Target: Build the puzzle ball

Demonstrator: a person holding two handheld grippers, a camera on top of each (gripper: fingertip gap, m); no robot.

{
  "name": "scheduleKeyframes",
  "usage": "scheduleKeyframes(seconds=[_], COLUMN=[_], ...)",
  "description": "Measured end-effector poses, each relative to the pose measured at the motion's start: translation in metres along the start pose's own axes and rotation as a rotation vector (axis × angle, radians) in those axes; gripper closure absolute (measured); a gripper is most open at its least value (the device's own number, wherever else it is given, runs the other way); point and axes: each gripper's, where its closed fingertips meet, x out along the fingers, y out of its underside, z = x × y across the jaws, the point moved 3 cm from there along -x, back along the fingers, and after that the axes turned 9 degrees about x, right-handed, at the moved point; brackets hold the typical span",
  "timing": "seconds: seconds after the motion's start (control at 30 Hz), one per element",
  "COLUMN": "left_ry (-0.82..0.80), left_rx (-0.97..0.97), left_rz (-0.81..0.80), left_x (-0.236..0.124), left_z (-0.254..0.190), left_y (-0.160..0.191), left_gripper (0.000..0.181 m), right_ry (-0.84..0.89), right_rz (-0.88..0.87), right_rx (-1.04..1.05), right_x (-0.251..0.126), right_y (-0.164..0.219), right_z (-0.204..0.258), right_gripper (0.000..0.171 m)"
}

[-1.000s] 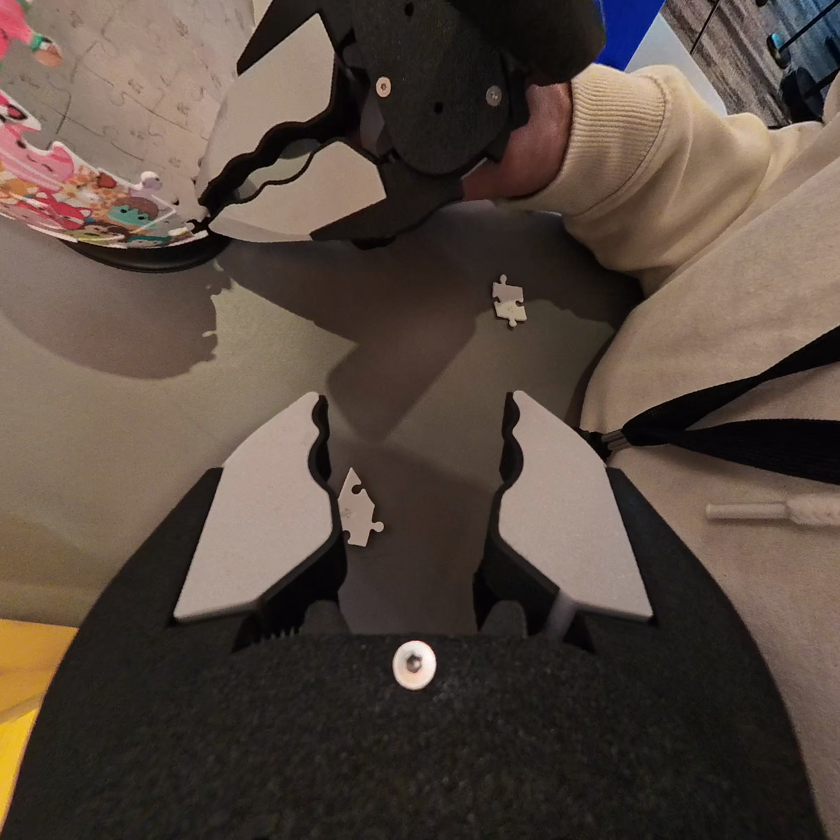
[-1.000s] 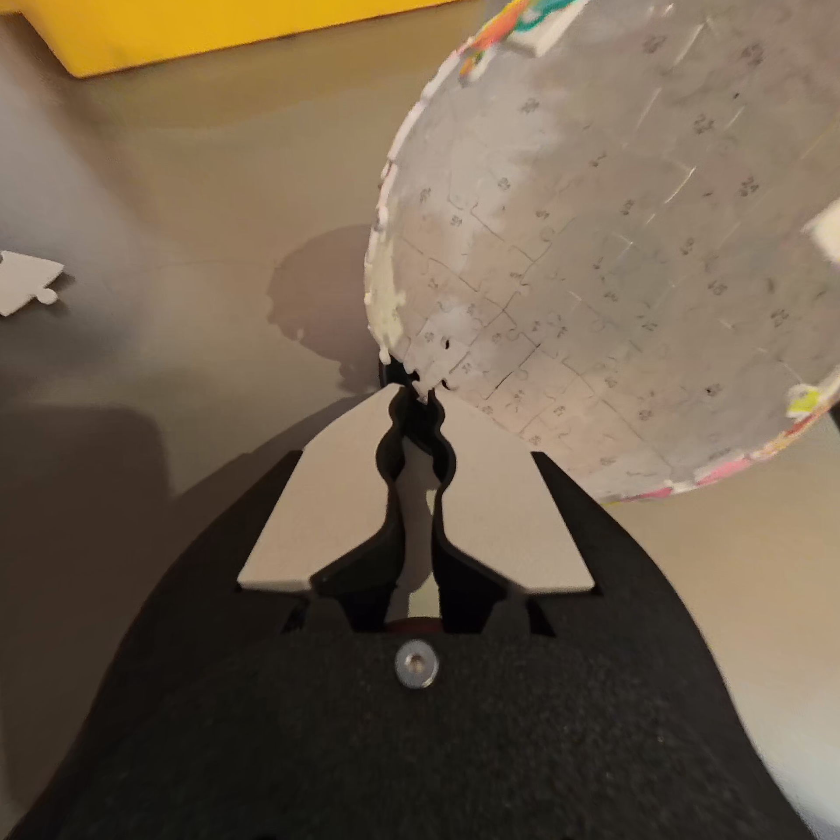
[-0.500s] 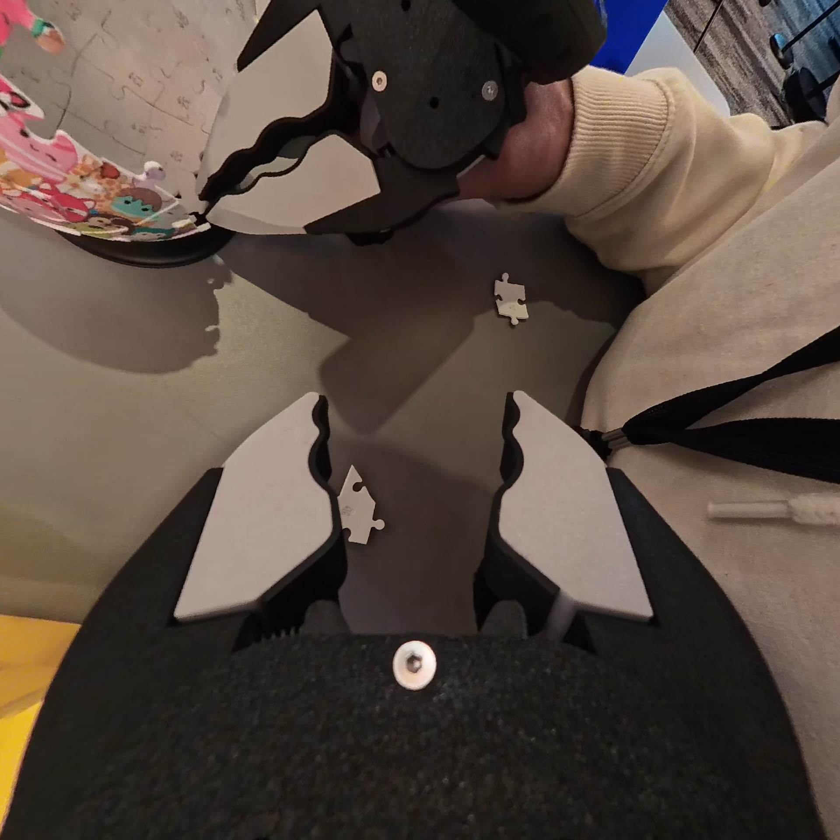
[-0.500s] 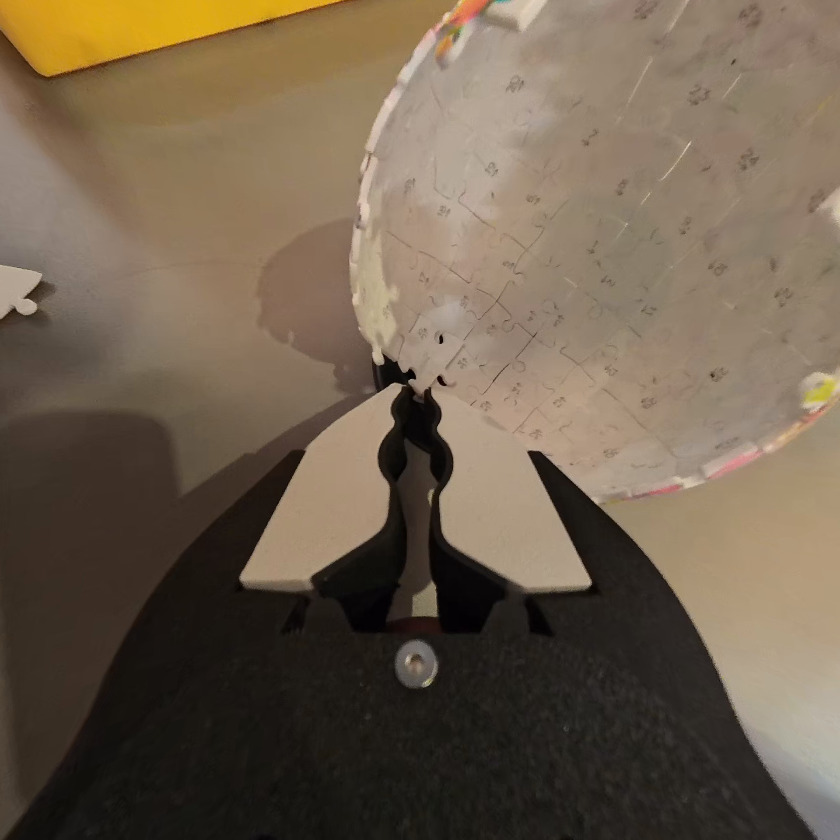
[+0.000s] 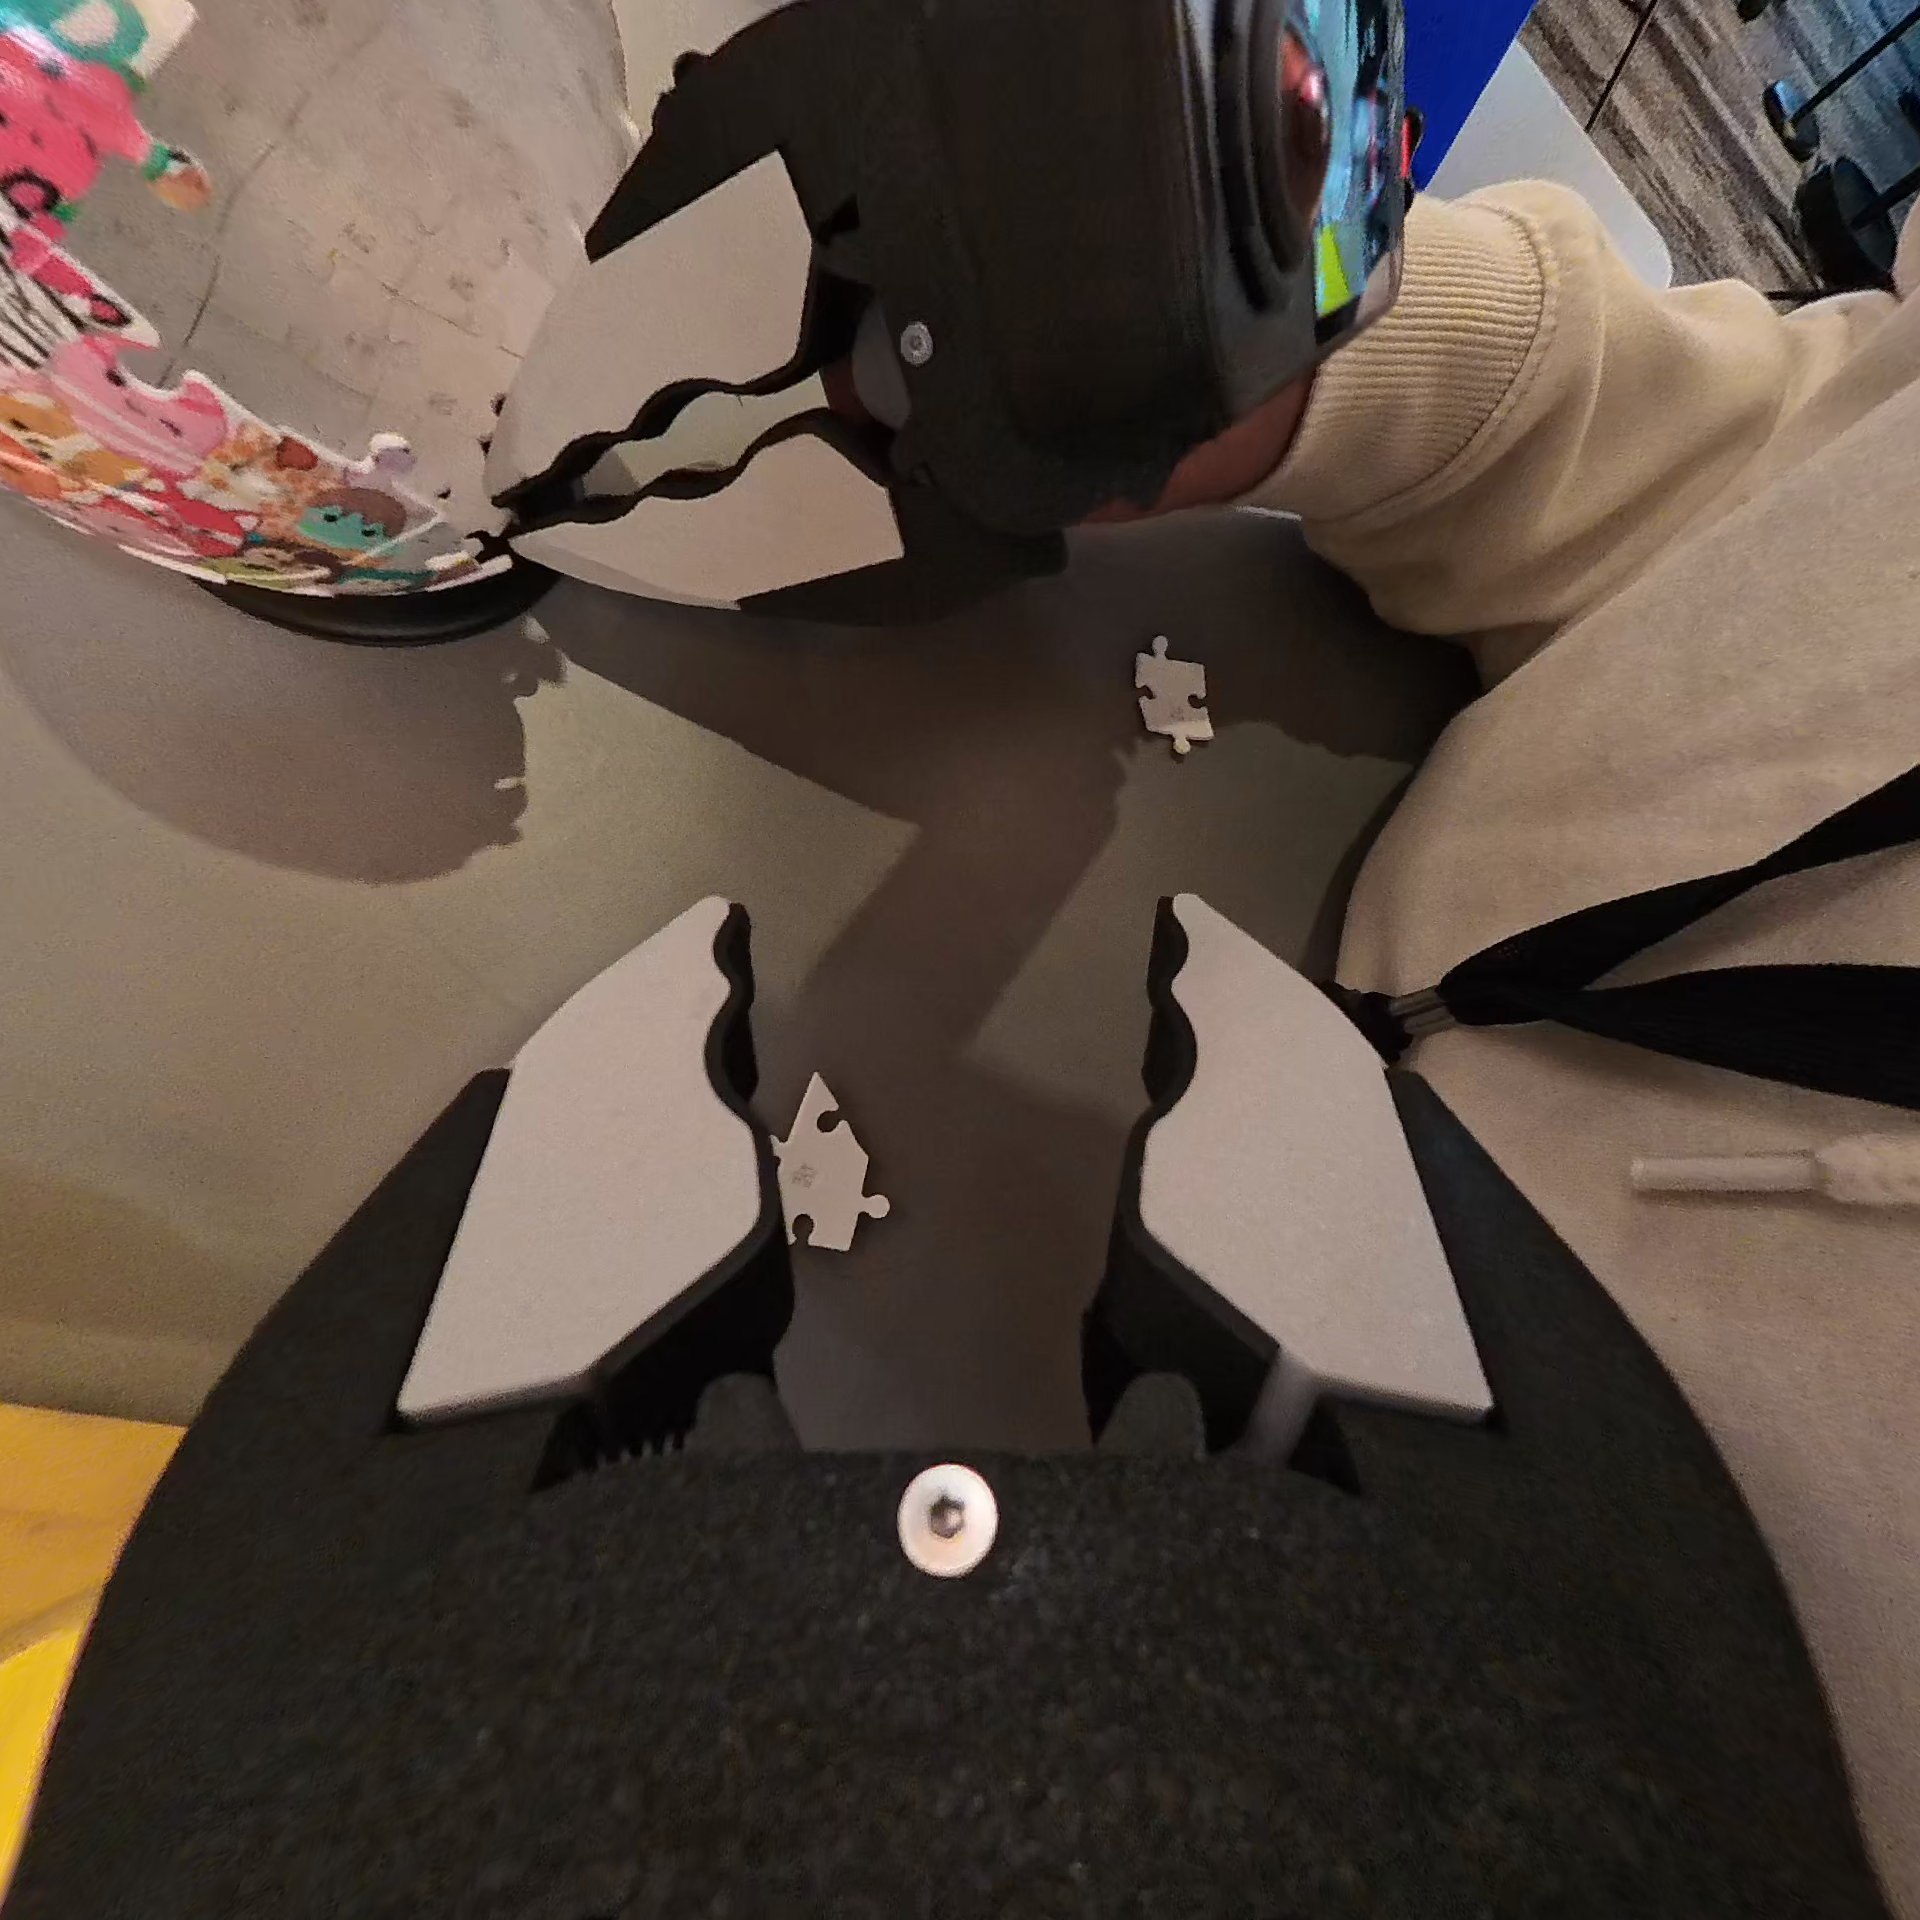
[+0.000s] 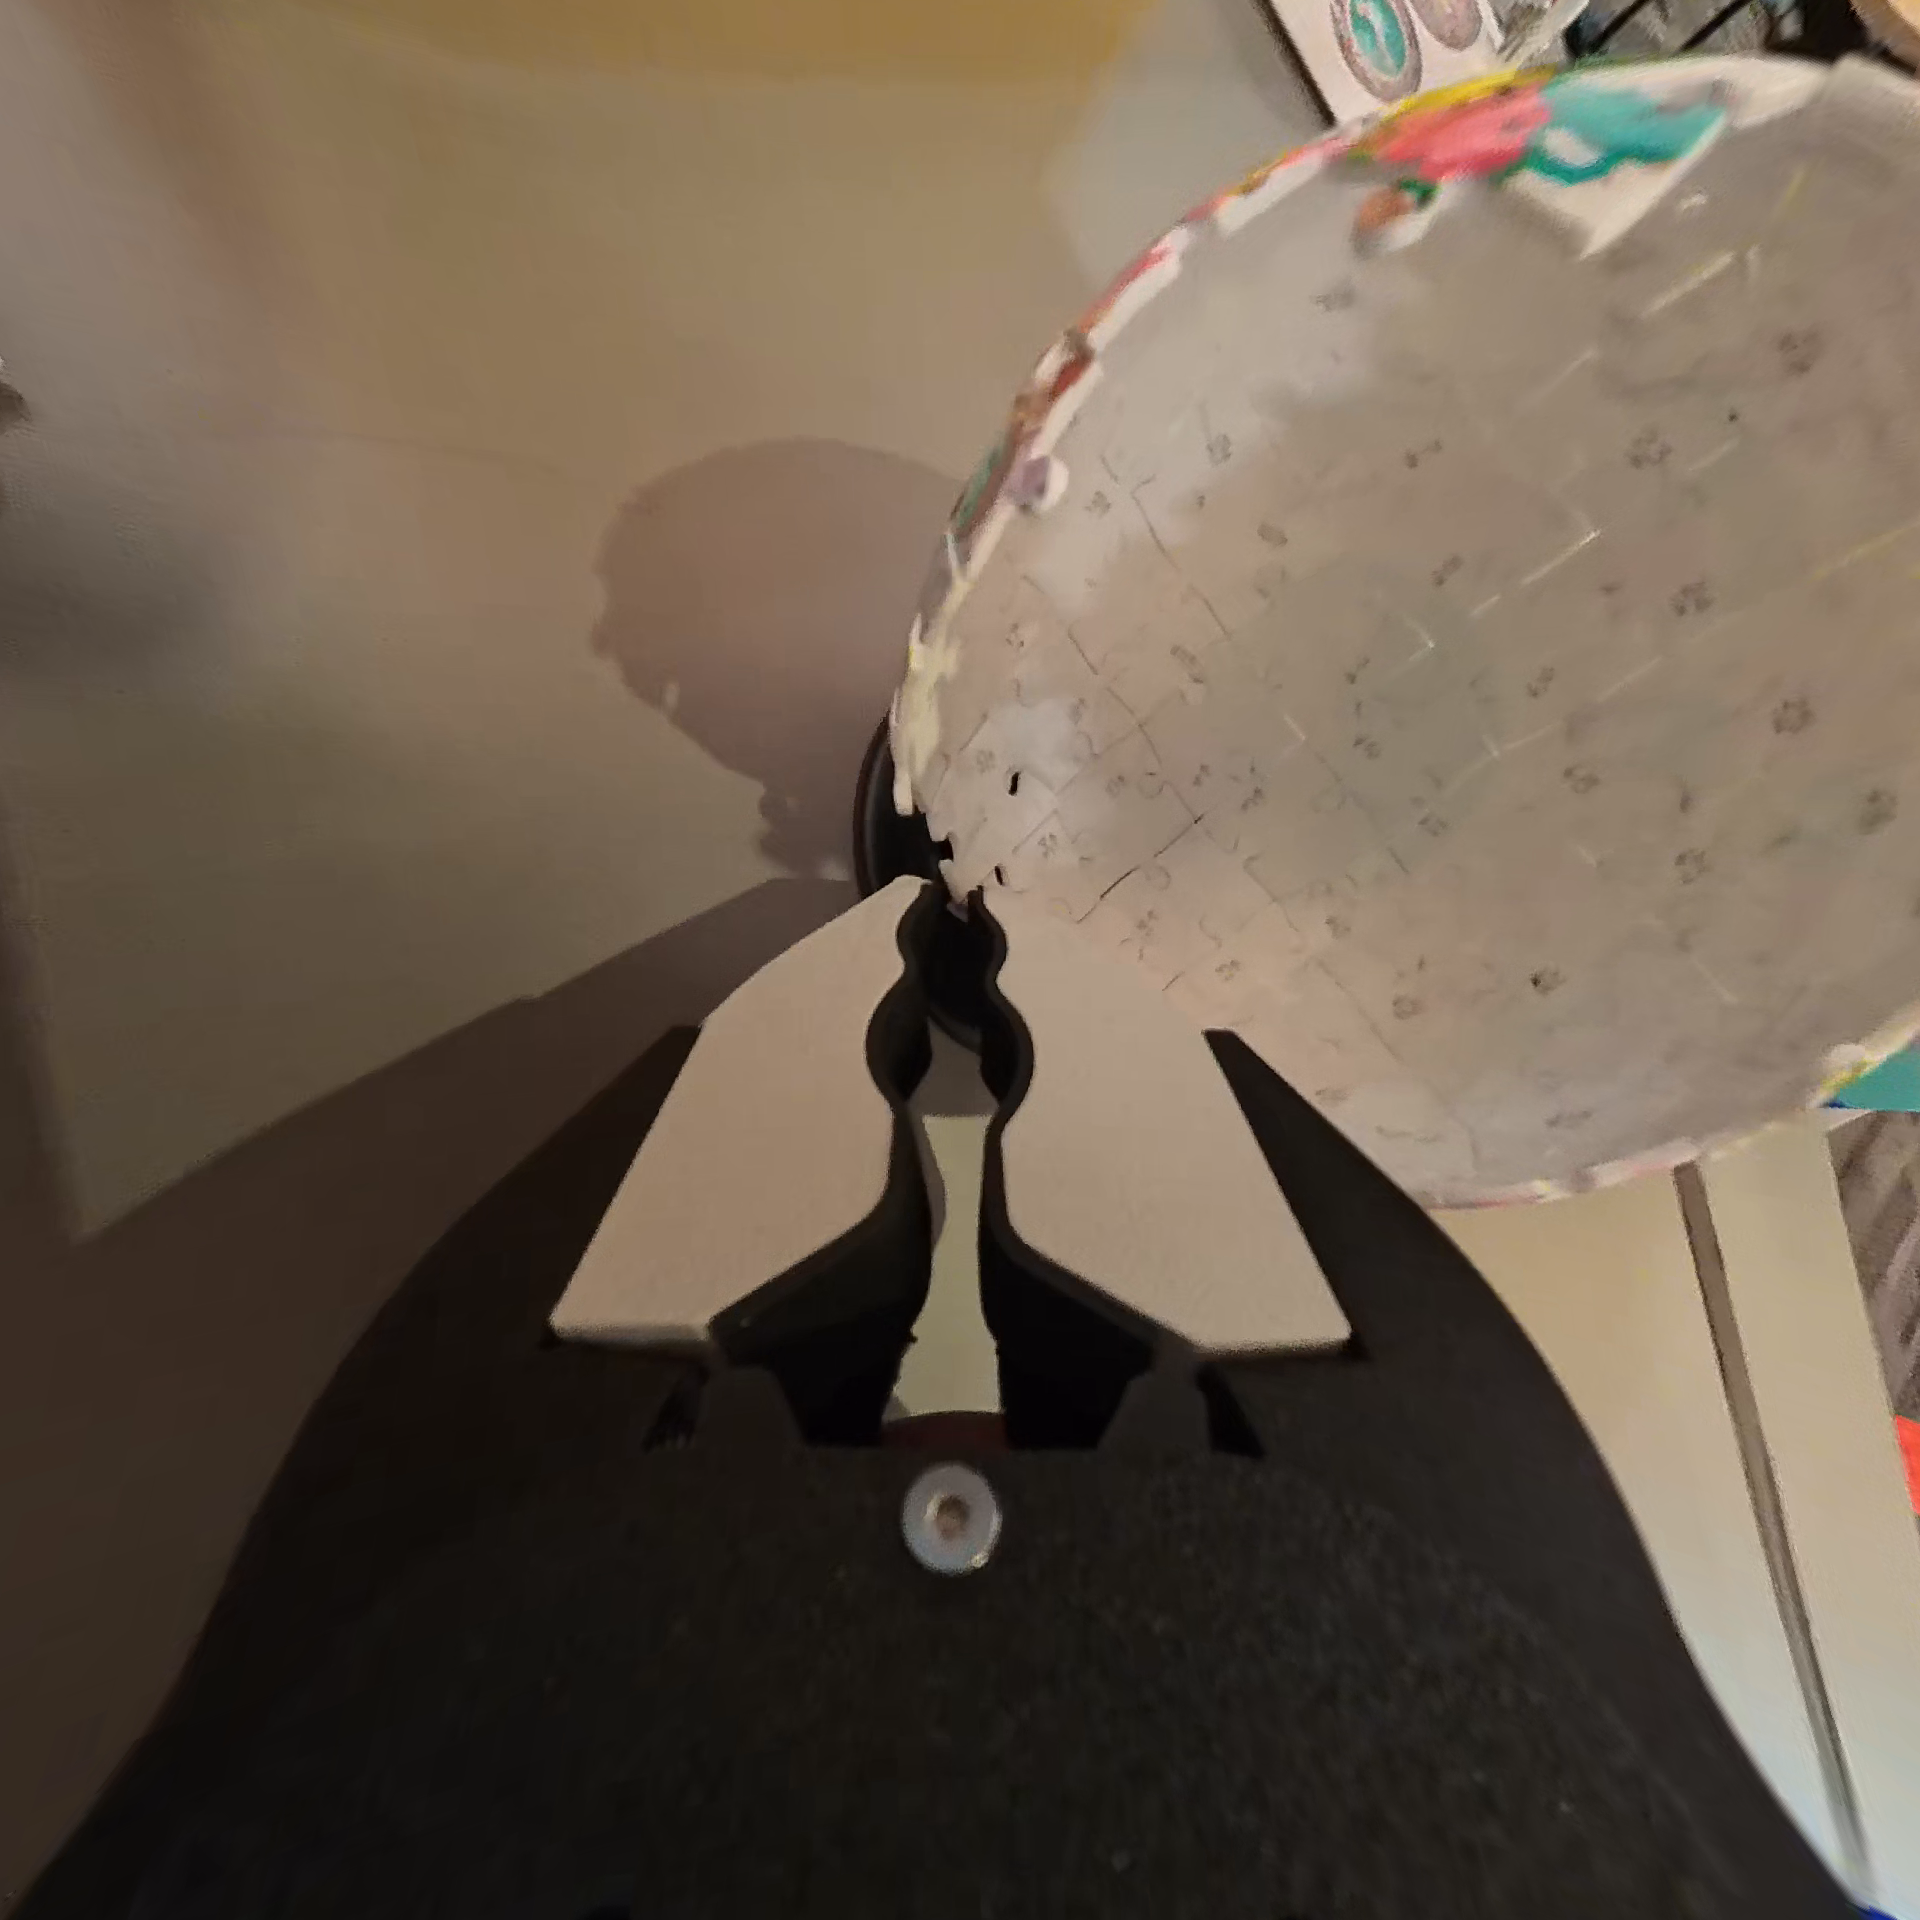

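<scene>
The part-built puzzle ball (image 6: 1455, 675) is an open shell, grey inside and bright cartoon print outside, tilted on a black stand (image 6: 878, 810). My right gripper (image 6: 948, 896) is shut on the shell's lower rim. In the left wrist view the ball (image 5: 312, 260) is at the top left, with the right gripper (image 5: 499, 520) pinching its edge. My left gripper (image 5: 951, 925) is open and empty, low over the table. A loose grey piece (image 5: 828, 1174) lies face down beside its left finger. A second loose piece (image 5: 1174, 691) lies farther off.
A person's cream sleeve (image 5: 1507, 395) holds the right gripper. Their torso, with a black strap (image 5: 1662, 997) and a white drawstring tip (image 5: 1766, 1169), fills the right side. A yellow box (image 5: 52, 1538) sits at the lower left. The table (image 5: 260, 935) is grey. To the loose grey piece (image 5: 828, 1174): left tips about 8 centimeters, right tips about 15 centimeters.
The right gripper has swung while still pinching the rim, and the ball now sits farther right and more tilted in its view. The left gripper and loose pieces have not moved.
</scene>
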Motion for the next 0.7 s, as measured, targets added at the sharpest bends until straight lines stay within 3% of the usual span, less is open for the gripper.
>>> scheduleKeyframes(seconds=[0.2, 0.47, 0.57, 0.63, 0.7], left_ry=[-0.026, -0.040, -0.038, -0.037, -0.035], left_rx=[0.007, 0.021, 0.021, 0.019, 0.016], left_rz=[0.002, -0.006, -0.007, -0.008, -0.006], left_x=[-0.0017, -0.0071, -0.0076, -0.0080, -0.0083], left_z=[0.0044, 0.0062, 0.0056, 0.0053, 0.0050], left_y=[-0.0013, -0.0035, -0.0029, -0.0020, -0.0008], left_gripper=[0.106, 0.106, 0.106, 0.106, 0.106], right_ry=[0.058, 0.036, 0.012, 0.016, -0.016], right_rz=[0.014, 0.023, 0.043, 0.041, 0.046], right_rx=[-0.152, -0.175, -0.136, -0.114, -0.117], right_x=[-0.0001, -0.0004, -0.0005, -0.0002, -0.0008], right_y=[-0.0001, -0.0006, -0.0013, -0.0036, -0.0055], right_z=[0.0014, 0.0014, 0.0009, -0.0009, 0.0032], right_gripper=[0.168, 0.168, 0.135, 0.124, 0.124])
